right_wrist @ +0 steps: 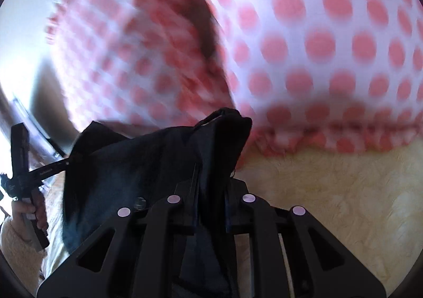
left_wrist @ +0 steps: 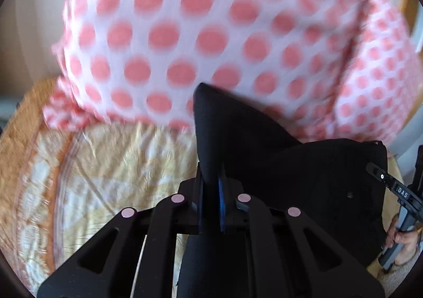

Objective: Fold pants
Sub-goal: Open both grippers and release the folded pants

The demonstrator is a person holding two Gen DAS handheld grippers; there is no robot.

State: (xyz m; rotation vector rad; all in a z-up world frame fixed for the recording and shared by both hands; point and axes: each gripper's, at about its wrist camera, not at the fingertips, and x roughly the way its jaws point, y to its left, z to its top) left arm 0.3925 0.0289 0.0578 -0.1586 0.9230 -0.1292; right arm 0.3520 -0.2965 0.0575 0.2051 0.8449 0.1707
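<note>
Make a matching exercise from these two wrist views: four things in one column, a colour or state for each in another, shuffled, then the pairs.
Things:
1. black pants
2. polka-dot fabric
3. bedspread
4. left gripper

Colours or states:
A. white with pink dots, bunched at the back
B. yellowish, patterned, spread underneath
C. shut on dark cloth
D. pinched at two spots, one by each gripper

Pairs: 1-D, 2-A, 3-B, 4-C. The right gripper makes the other pinch.
</note>
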